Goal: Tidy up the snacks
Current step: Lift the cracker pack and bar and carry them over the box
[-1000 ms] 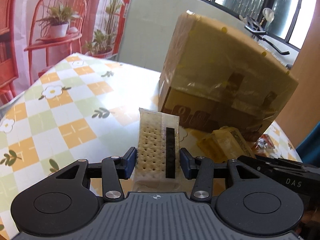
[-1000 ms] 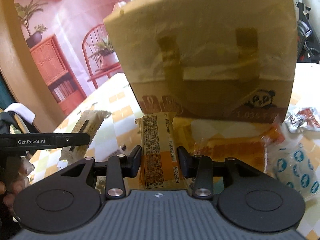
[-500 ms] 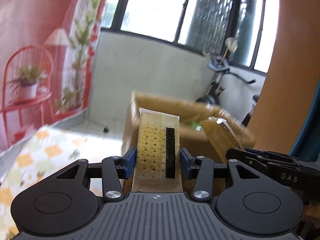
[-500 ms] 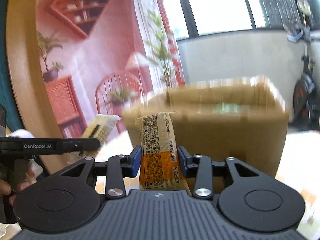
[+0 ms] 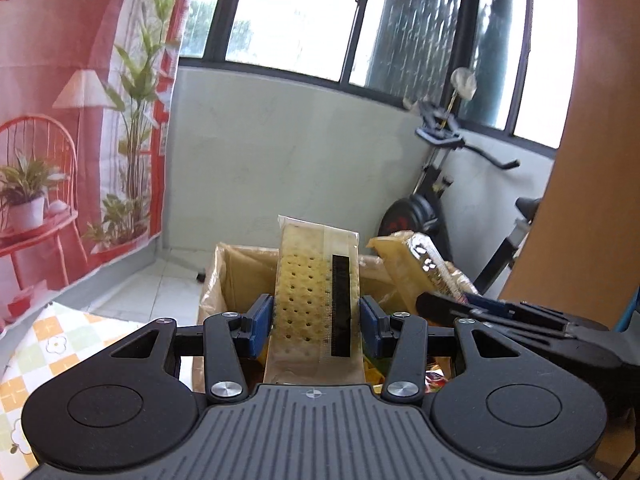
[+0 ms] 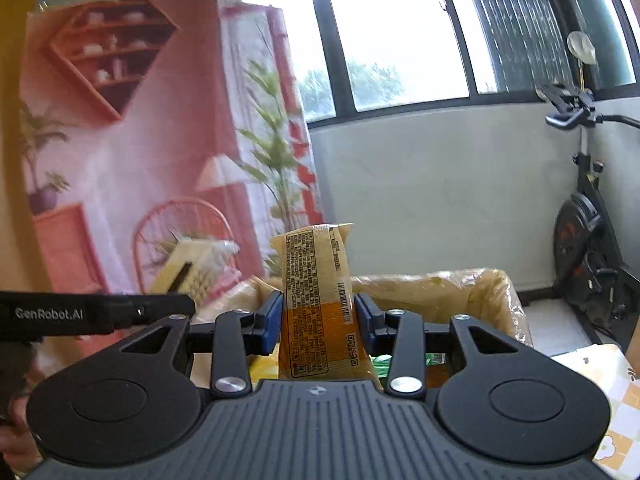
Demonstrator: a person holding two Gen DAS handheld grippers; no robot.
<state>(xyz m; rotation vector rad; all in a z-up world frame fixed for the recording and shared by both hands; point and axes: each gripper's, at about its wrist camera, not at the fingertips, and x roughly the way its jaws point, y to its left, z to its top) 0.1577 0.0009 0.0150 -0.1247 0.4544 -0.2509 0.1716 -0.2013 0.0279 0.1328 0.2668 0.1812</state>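
Left tool [image 5: 317, 326]: blue pads clamped on both long edges of a clear-wrapped cracker pack [image 5: 316, 300], jaws partly closed to the pack's width. Pack stands upright between the fingers, top end at 12 o'clock, black strip down its right side. Right tool [image 6: 318, 326]: narrower gap, pads pressed on an orange-and-yellow snack packet [image 6: 320, 300], also upright, printed label and barcode facing the camera. Both tools sit above the open top of a cardboard box [image 5: 240, 272], lined with clear plastic; box rim runs from 9 to 3 o'clock just behind each held snack. Coloured wrappers show inside the box, under the fingers. In the left wrist view the right tool comes in at 3 o'clock with its packet tilted beside the cracker pack, apart from it. In the right wrist view the left tool enters at 9 o'clock, cracker pack blurred. Checkered desk [image 5: 44, 344] visible at 8 o'clock, below the box rim. Exercise bike [image 6: 588, 248] on the floor at 3 o'clock.
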